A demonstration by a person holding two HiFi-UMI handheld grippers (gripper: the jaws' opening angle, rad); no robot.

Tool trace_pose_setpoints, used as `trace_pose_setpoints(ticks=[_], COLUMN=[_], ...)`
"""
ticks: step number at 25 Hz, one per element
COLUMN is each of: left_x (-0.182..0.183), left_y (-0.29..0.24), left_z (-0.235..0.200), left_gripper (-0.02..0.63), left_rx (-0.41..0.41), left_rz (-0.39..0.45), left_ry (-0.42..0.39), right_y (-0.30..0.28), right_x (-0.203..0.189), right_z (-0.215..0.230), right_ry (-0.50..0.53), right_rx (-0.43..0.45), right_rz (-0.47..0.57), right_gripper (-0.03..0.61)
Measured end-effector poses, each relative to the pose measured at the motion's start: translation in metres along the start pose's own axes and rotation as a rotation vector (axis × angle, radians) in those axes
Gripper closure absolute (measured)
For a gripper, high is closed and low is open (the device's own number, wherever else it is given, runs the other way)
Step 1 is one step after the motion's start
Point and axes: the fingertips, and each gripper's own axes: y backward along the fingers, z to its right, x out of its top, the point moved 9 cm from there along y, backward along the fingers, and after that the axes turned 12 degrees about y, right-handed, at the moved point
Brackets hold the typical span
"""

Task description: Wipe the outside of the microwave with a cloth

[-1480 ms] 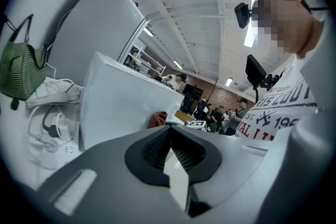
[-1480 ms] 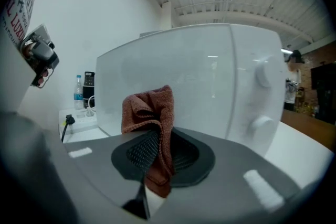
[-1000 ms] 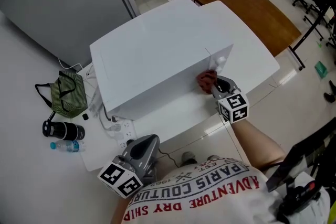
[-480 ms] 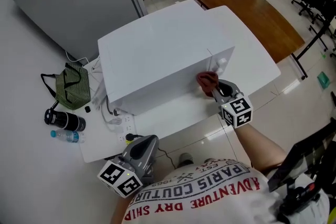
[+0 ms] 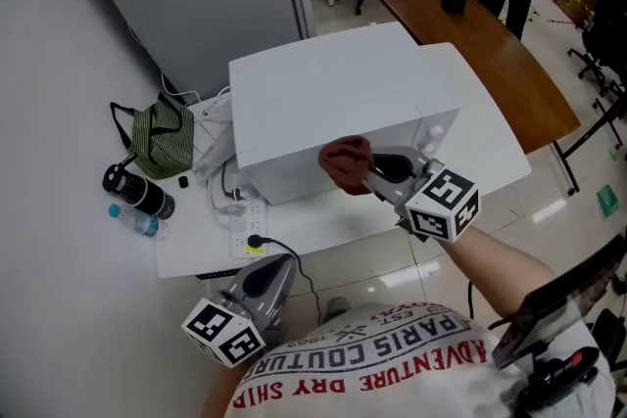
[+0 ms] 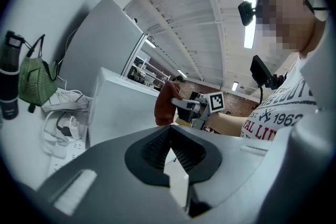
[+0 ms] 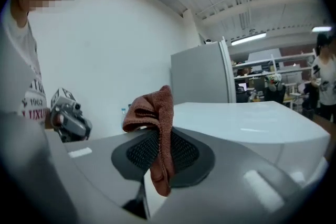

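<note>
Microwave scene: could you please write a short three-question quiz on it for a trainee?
1. True or false: the left claw has its jaws wide apart.
2. The cloth is clamped by: A) the left claw, B) the right claw, C) neither.
3. Fill in: in the head view, the green striped bag lies to the ____ of the microwave.
Key: 1 false; 2 B; 3 left.
</note>
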Motion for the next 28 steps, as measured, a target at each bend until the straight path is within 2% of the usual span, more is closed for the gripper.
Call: trace_pose_setpoints(ticks=[5,9,13,18,22,28], left_x=[0.015,0.031,0.041,0.048,0.052,0.064], left_y=[0.036,0.064,0.088,0.115,0.123,0.113], left_z=[-0.014,-0.024,-0.037,-0.056,-0.061,-0.062], left_gripper=[0.607,0.607,0.607,0.607,0.607,0.607], left_rx=[0.030,0.041,0.052,0.064,0.052,0.023], left_rz=[0.071,0.115,0.159,0.221,0.232,0.247], left_ry=[-0.022,-0.042,-0.052,-0.042,-0.033,-0.039], right_y=[-0.065,-0.118,-0.171,-0.218,-0.236,-0.242], right_x=[0.063,0.091,0.096,0.092,0.093,0.095], right_z=[-0.010,-0.013,-0.004,-0.002,0.000,0.006], right_ry=[-0.042,-0.096,-0.156,-0.180,-0.163,-0.141], right_rx=[0.161,0.218,0.220,0.234,0.237,0.253], right_rz=[0.031,0.004,-0.137,-0.316,-0.451,-0.542], right_gripper=[0.532,0.532,0.534,0.535,0.534,0.534])
